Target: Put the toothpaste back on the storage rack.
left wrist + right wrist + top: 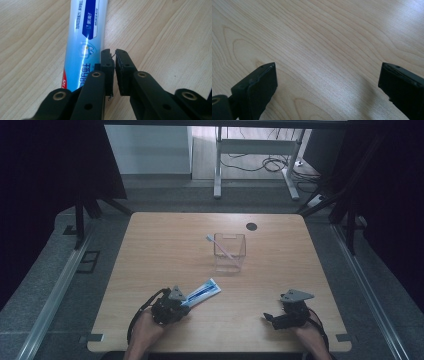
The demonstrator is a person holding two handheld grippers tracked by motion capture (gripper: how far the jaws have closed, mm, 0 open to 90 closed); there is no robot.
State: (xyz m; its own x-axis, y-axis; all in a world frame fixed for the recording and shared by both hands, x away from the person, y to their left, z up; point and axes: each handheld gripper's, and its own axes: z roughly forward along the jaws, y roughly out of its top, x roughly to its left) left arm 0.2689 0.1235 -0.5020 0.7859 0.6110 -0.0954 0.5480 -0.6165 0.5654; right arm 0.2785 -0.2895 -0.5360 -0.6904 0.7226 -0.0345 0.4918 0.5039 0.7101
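1. Toothpaste tube (83, 37) lies flat on the wooden table (150, 250), near the front left, its far end angled toward the clear container (230, 252) at the table's middle. The left gripper (114, 58) sits at the tube's near end with its jaws drawn almost together, only a sliver of gap between the pads, and nothing is caught there; the tube runs just beside the left jaw rather than between the two.

2. Risk here, as I judge it: the jaws have closed alongside the tube instead of around it. A lift from this pose would likely come up empty, or nudge the tube sideways across the smooth wood.

3. Reopening to try again brings its own hazard. The tube is glossy and rounded, so a pinch near its edge could squirt it out of the pads, and a hard squeeze on the soft body might dent it.

4. The container already holds a pink toothbrush (220, 246) leaning against its rim. A tube dropped in carelessly could knock the brush out or tip the light container.

5. The right gripper (286, 316) rests near the front right with jaws spread wide over bare wood, holding nothing, well apart from the container, so it could not steady it quickly.
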